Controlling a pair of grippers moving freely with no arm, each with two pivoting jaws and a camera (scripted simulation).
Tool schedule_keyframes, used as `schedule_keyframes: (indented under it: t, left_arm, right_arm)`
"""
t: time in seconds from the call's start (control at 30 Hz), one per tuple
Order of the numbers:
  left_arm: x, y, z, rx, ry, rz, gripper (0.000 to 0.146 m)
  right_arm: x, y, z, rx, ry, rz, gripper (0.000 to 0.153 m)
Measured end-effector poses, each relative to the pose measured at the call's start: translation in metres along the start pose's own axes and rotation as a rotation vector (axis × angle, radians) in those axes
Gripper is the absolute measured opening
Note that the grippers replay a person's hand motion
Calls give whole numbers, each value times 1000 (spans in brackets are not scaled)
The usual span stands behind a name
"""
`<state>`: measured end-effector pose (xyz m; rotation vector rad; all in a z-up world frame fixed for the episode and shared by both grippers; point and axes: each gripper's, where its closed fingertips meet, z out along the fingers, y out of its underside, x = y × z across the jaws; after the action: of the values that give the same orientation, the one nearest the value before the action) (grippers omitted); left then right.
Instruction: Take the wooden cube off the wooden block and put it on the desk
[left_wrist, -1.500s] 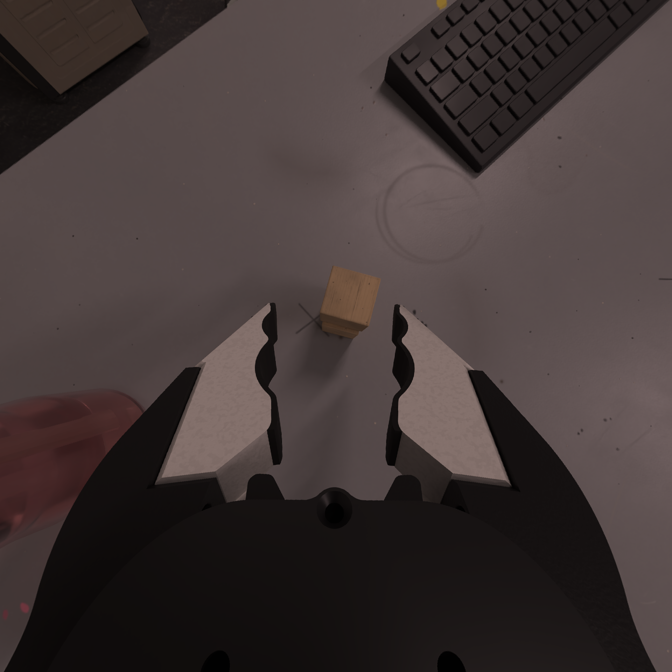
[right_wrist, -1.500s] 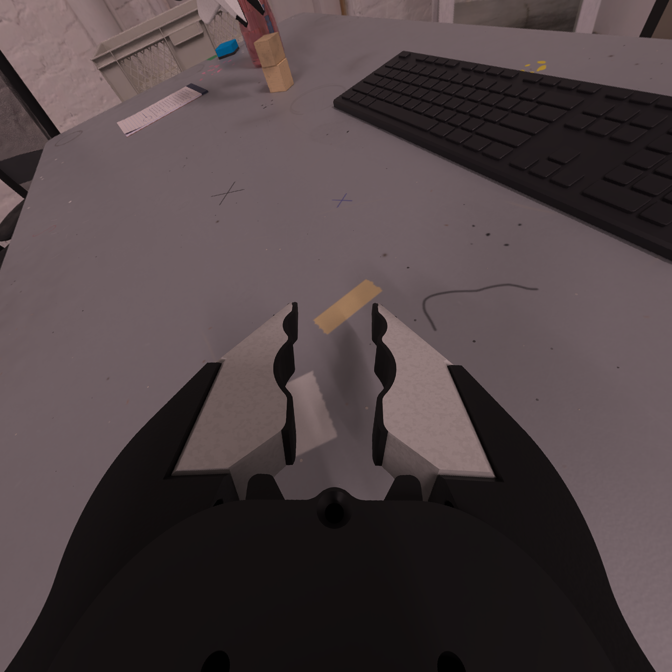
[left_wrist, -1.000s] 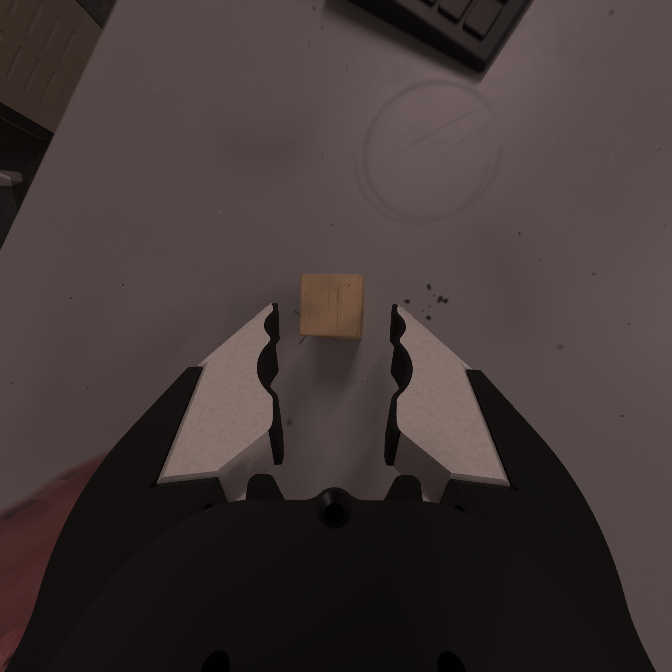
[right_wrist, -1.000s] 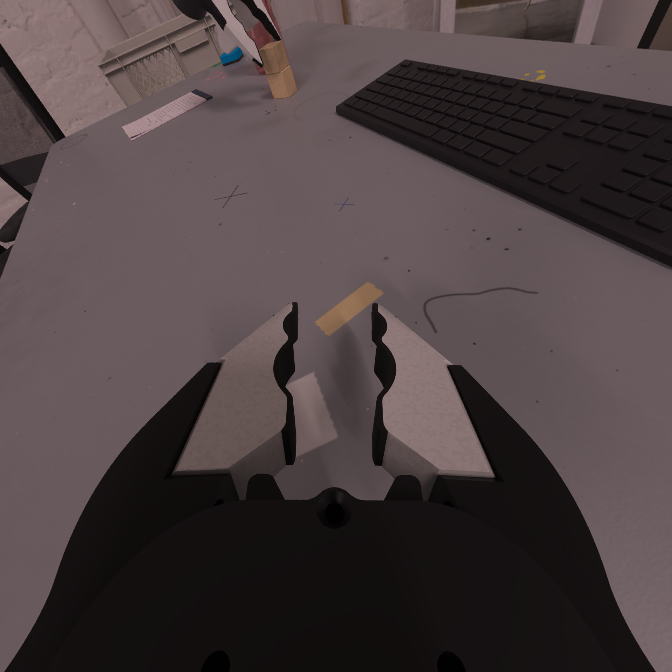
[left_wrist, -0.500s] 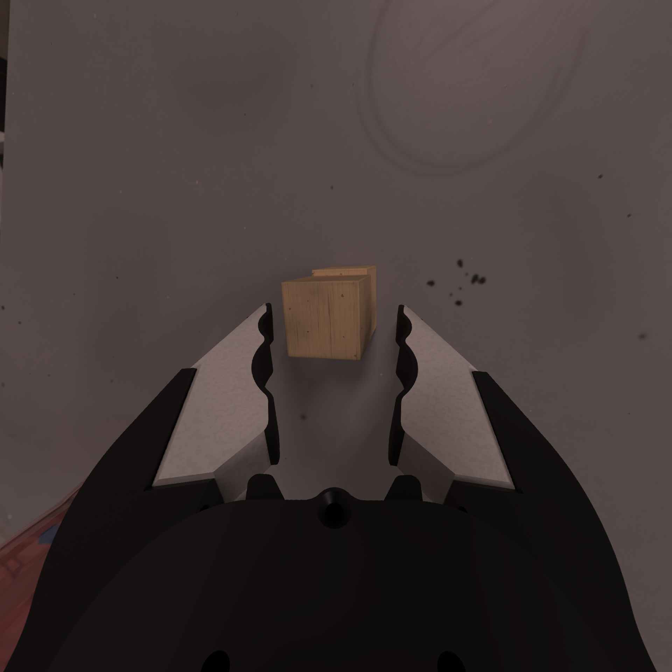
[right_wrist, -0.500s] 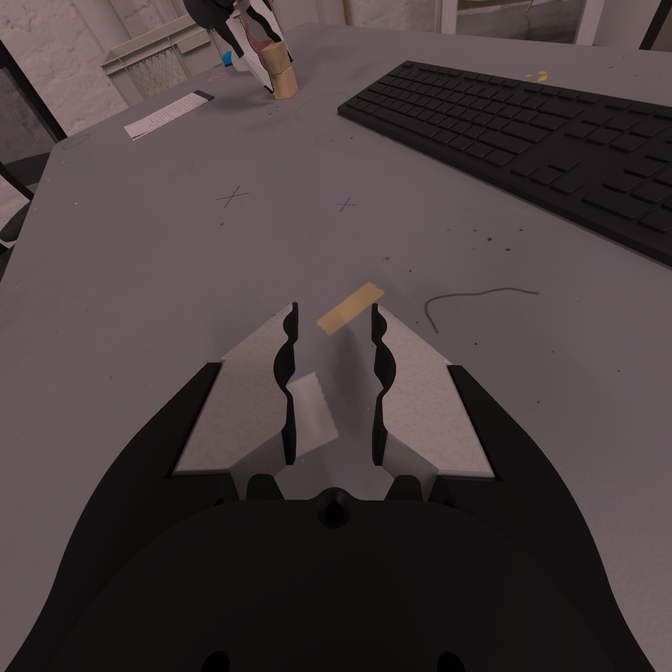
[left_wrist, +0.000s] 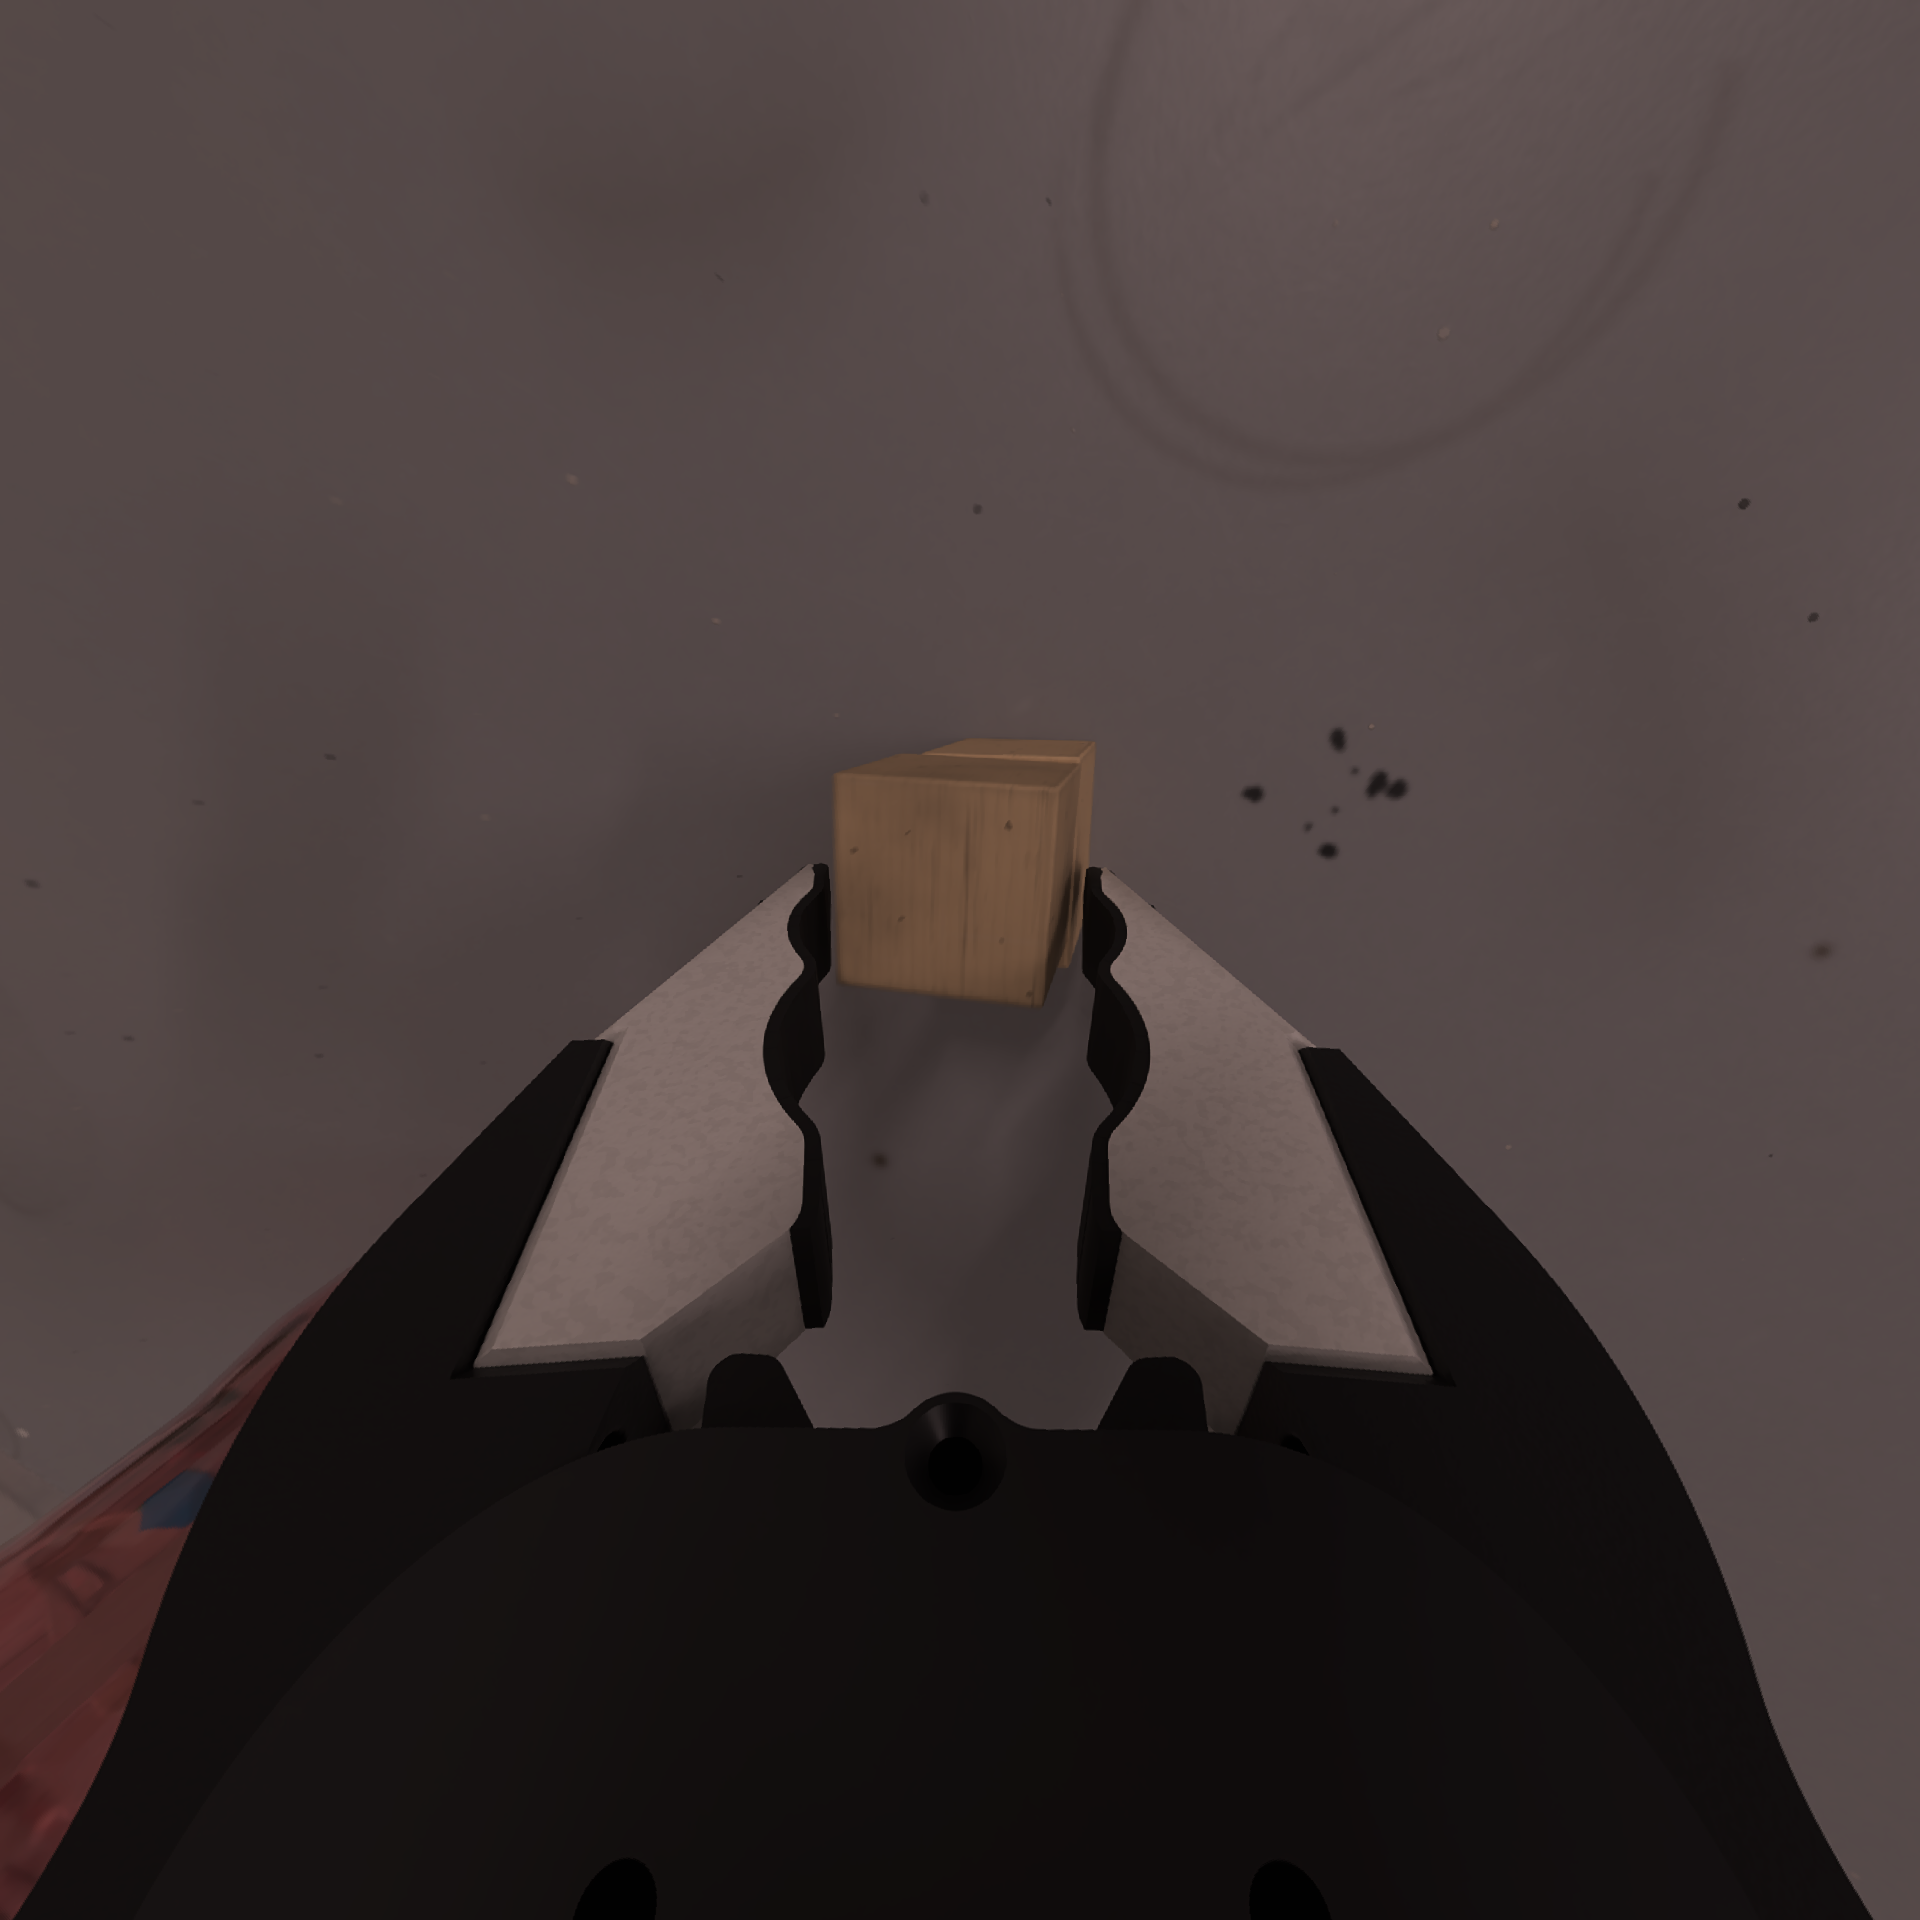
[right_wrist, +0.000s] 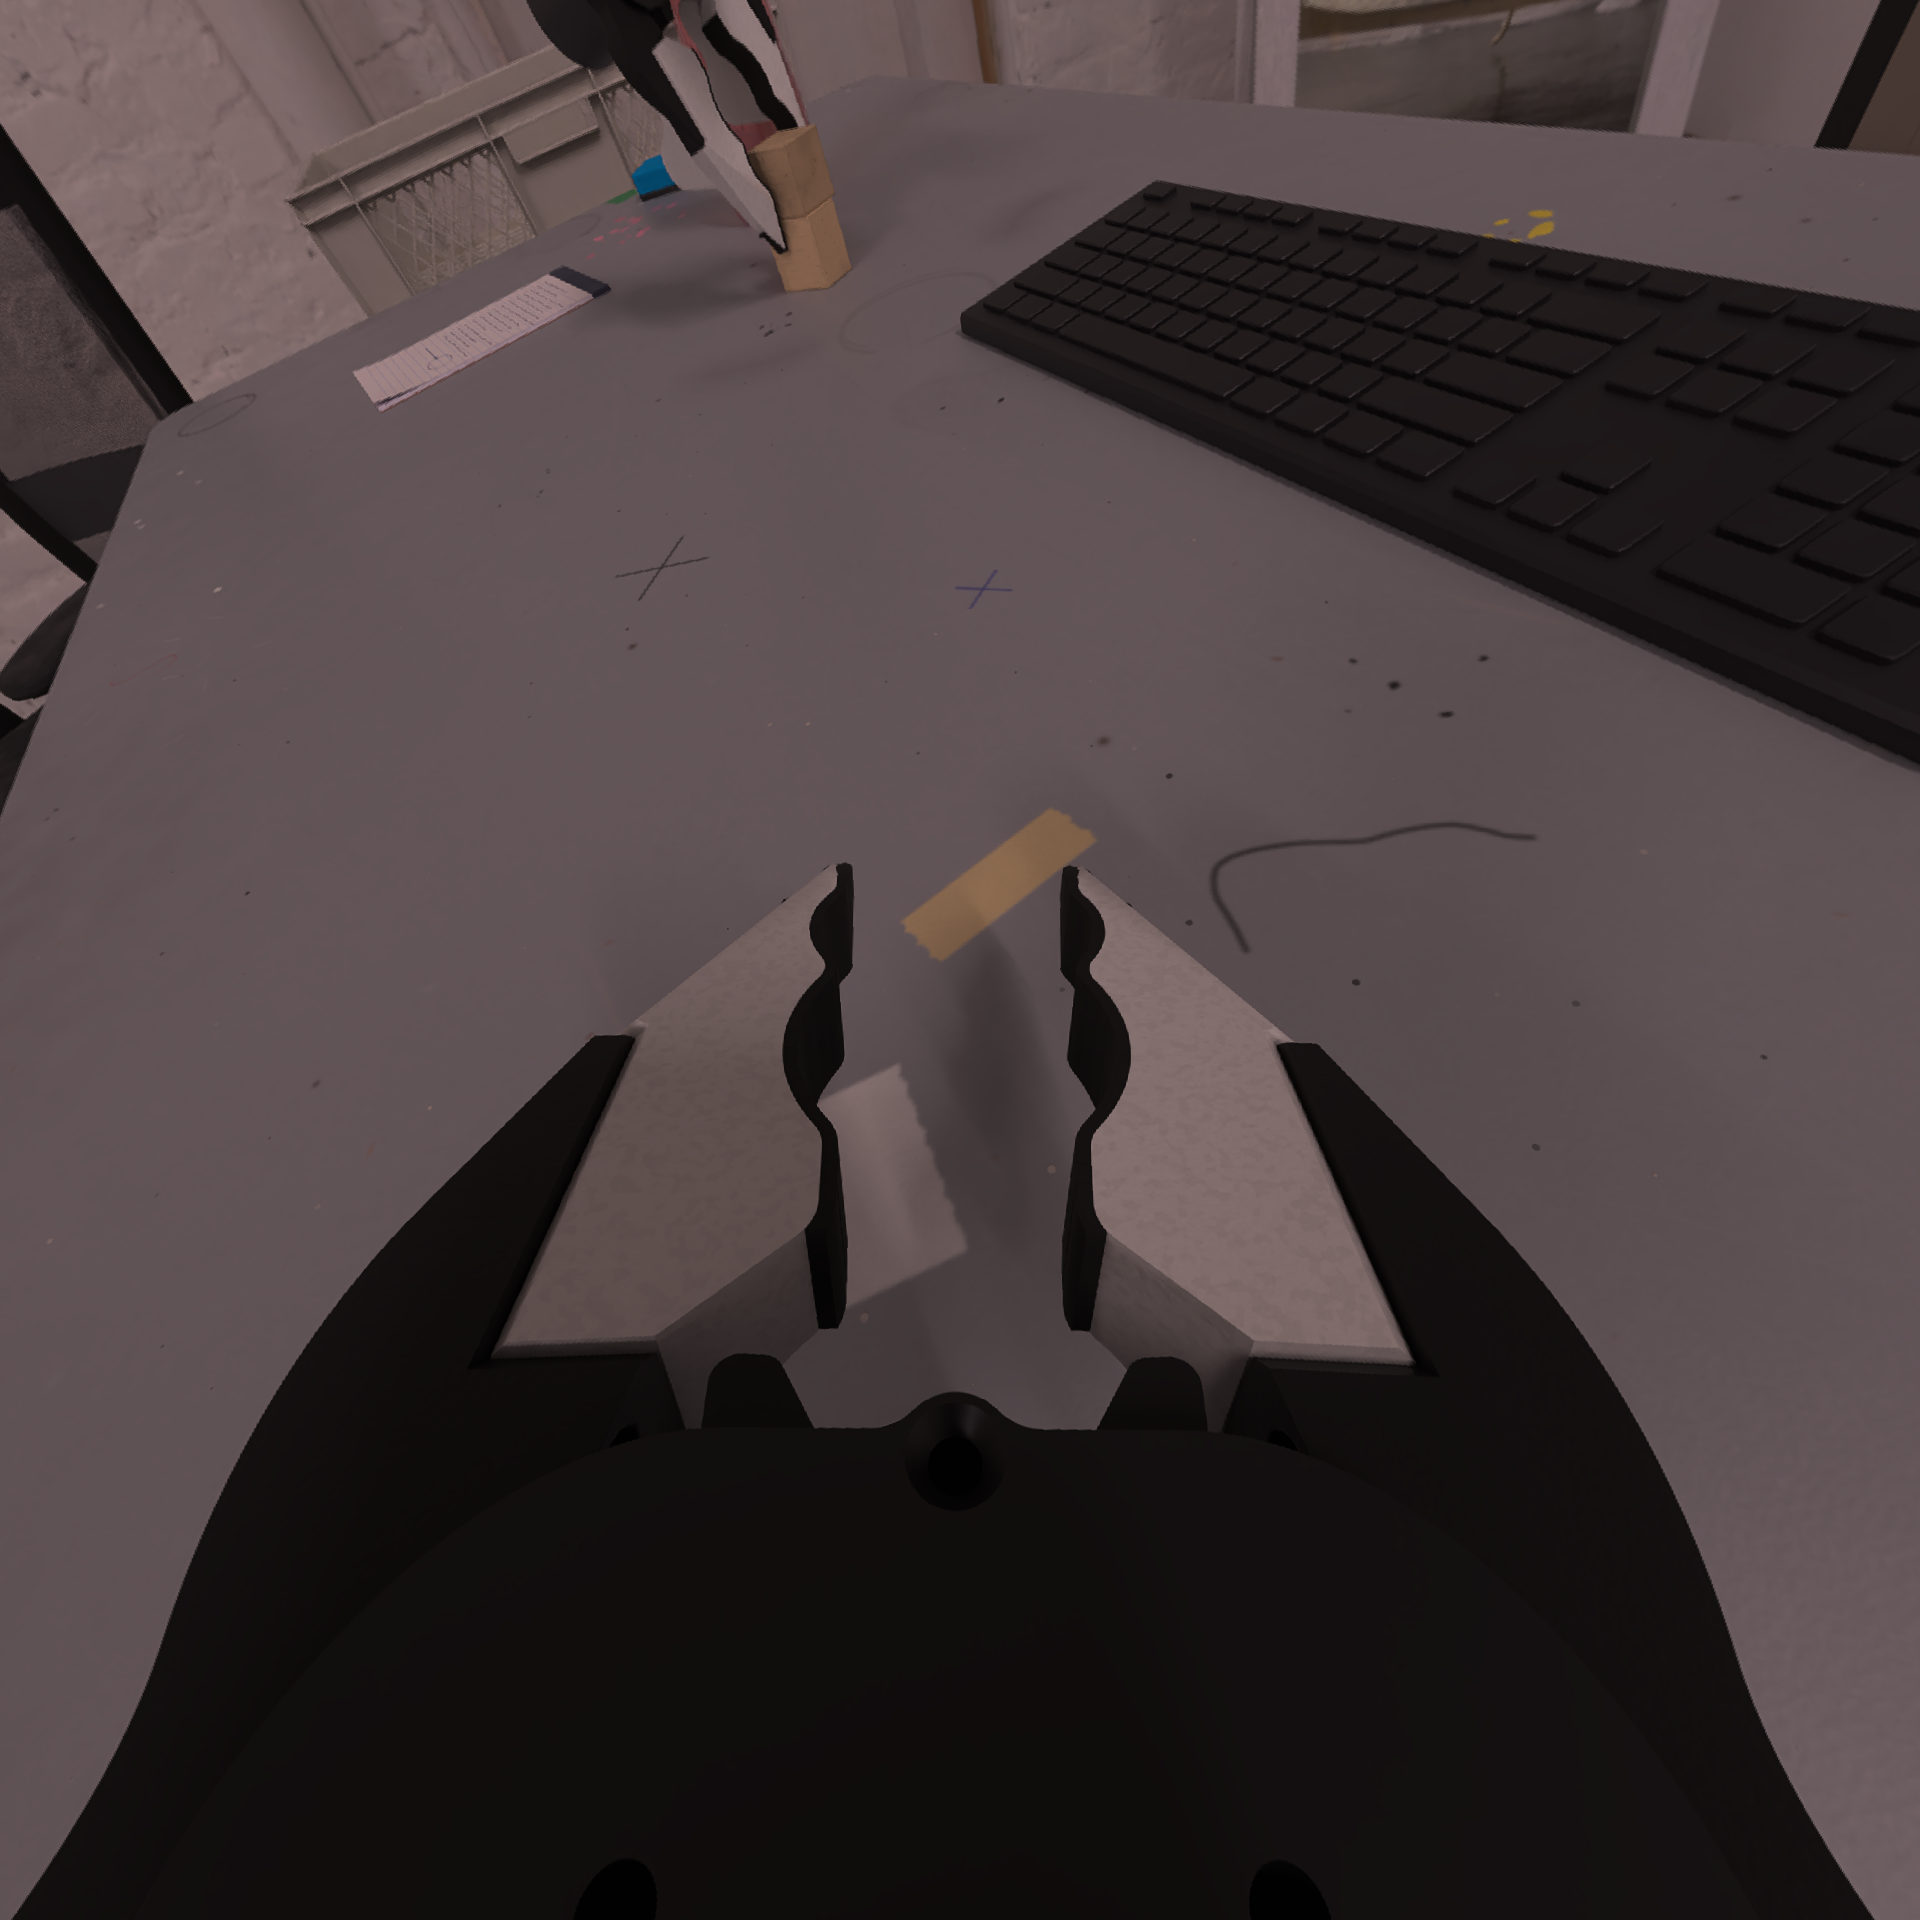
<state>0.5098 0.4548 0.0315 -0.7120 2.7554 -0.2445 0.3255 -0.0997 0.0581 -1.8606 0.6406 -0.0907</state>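
In the left wrist view the wooden cube (left_wrist: 945, 831) sits between my left gripper's (left_wrist: 954, 883) fingertips, which press on its two sides. The wooden block (left_wrist: 1013, 750) shows just behind and under it. In the right wrist view the cube (right_wrist: 795, 164) rests on the block (right_wrist: 816, 249) at the far end of the grey desk (right_wrist: 416, 831). The left gripper (right_wrist: 727, 135) comes down on the cube from above. My right gripper (right_wrist: 956, 883) is open and empty, low over the near desk.
A black keyboard (right_wrist: 1507, 416) lies at the right. A paper strip (right_wrist: 478, 338), a grey crate (right_wrist: 457, 197) and a blue object (right_wrist: 652, 177) are at the far left. Tan tape (right_wrist: 997, 883) lies by my right fingertips. A red object (left_wrist: 83, 1558) is at the lower left.
My left gripper came down over the cube, and its fingers closed in from a wide gap onto the cube's sides. The right gripper has stayed where it was.
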Motion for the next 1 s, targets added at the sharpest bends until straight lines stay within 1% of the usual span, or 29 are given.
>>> schedule_keyframes:
  t: [0.1,0.2,0.23,0.27,0.37,0.53,0.6,0.7,0.8,1.0]
  left_arm:
    - [5,-1,6,-19,50,-34,47]
    - [6,2,4,-58,38,-24,42]
    - [6,2,1,-58,28,-22,41]
    - [5,-1,-6,-22,25,-27,39]
    - [-3,-16,-44,174,24,-98,36]
    - [-13,-35,-132,497,-2,-194,36]
    - [-7,-41,-163,584,10,-210,36]
    - [11,-56,-198,654,19,-197,36]
    - [40,-78,-229,693,26,-162,36]
    - [108,-143,-285,718,6,-58,36]
  right_arm:
    - [0,0,0,0,3,-3,40]
    - [0,0,0,2,2,-1,40]
    - [0,0,0,3,1,0,40]
    - [0,0,0,4,0,1,39]
    - [0,-1,-1,8,-9,5,39]
    - [-2,-1,-1,7,-31,0,40]
    - [-3,-1,-1,10,-41,-2,40]
    - [-5,-3,-3,22,-61,-3,40]
    - [-8,-5,-6,49,-80,-9,41]
    - [-13,-10,-12,99,-114,-29,41]
